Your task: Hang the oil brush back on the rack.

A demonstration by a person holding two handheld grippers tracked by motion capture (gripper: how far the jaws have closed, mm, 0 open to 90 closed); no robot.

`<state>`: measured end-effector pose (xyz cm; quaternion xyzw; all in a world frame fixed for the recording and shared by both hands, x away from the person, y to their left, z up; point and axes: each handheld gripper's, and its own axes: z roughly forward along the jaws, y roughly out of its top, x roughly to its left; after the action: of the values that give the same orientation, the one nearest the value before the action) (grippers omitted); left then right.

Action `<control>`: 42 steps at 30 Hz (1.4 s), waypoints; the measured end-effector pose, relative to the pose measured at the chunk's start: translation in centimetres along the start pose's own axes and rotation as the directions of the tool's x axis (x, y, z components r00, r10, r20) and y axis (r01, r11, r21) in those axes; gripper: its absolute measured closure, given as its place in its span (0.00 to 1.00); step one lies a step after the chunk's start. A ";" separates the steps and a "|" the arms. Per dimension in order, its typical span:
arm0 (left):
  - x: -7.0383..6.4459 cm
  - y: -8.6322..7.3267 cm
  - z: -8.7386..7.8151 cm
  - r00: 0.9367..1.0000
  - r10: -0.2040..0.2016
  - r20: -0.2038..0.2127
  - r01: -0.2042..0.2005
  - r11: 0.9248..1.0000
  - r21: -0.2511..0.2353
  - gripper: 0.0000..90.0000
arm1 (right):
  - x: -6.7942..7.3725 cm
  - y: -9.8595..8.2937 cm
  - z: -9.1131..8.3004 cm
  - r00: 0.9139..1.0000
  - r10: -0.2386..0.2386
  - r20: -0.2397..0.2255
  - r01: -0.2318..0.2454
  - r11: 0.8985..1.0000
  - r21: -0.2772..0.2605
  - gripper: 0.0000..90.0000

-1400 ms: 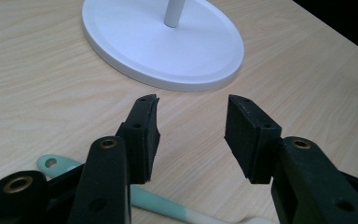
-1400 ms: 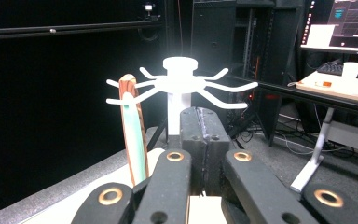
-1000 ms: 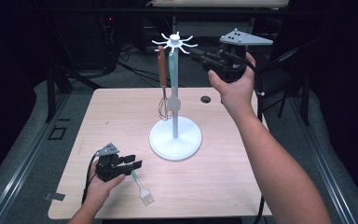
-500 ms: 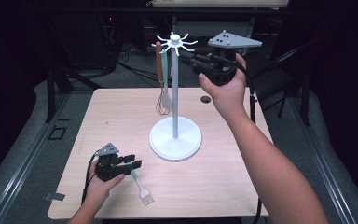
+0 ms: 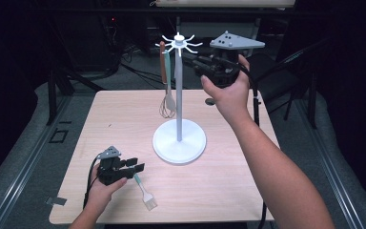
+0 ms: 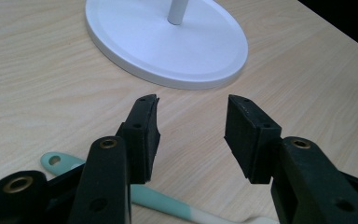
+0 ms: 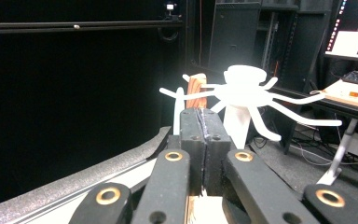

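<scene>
Rack (image 5: pixel 178 138) holds whisk (image 5: pixel 167 102); left tool (image 5: pixel 133 167) spread, right tool (image 7: pixel 204 122) pressed together.

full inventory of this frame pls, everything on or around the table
table: 1, light wood, centre.
utensil stand: 1, white, round base mid-table, hooks on top.
whisk: 1, brown handle, hanging from a hook.
brush: 1, mint handle, pale bristles, flat on table near front edge.
small disc: 1, dark, far side of table.
left tongs: 1, black, open, low over brush handle.
right tongs: 1, black, shut, raised beside stand top.
</scene>
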<state>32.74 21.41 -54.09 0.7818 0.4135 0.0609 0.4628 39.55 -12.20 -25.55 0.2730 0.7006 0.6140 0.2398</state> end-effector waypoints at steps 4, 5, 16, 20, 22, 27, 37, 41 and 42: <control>0.0 0.0 -0.1 1.000 0.001 0.003 -0.001 1.000 -0.004 0.60 | 0.3 0.0 0.2 1.000 -0.016 0.005 0.016 1.000 0.004 1.00; 0.1 0.0 -0.2 1.000 -0.001 0.004 0.001 1.000 0.001 0.60 | 0.3 -0.1 0.2 1.000 -0.012 0.007 0.012 1.000 -0.001 0.99; 0.9 0.0 -0.8 0.999 -0.028 -0.026 0.027 0.999 -0.025 0.60 | 1.4 -2.4 -1.0 0.999 -0.030 0.017 0.030 1.000 -0.004 0.91; 1.1 0.0 -1.0 0.999 -0.033 -0.033 0.032 0.999 -0.021 0.60 | 2.3 -4.6 -1.1 0.999 -0.048 0.003 0.048 0.999 0.020 0.87; 1.3 0.0 -1.0 0.999 -0.036 -0.039 0.035 0.999 -0.031 0.60 | 2.6 -5.7 -1.1 0.999 -0.046 -0.003 0.046 0.998 0.036 0.86; 1.6 -0.1 -1.2 0.998 -0.048 -0.048 0.046 0.998 -0.038 0.60 | 3.1 -9.1 -0.9 1.000 -0.022 -0.023 0.024 0.995 0.092 0.82; 2.3 -0.3 -1.5 0.995 -0.070 -0.069 0.066 0.997 -0.050 0.60 | 3.8 -16.0 -1.8 0.998 0.036 -0.050 -0.026 0.982 0.185 0.75; 2.4 -0.3 -1.6 0.994 -0.074 -0.078 0.070 0.996 -0.051 0.60 | 4.0 -18.3 -2.1 0.998 0.034 -0.046 -0.023 0.975 0.222 0.73; 2.4 -0.3 -1.6 0.994 -0.074 -0.078 0.070 0.996 -0.051 0.60 | 4.0 -19.0 -2.3 0.998 0.039 -0.044 -0.028 0.972 0.233 0.73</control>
<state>33.36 24.24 -54.18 0.7520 0.4579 0.0854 0.4665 33.39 -12.97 -44.10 0.2959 0.7686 0.5383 0.1789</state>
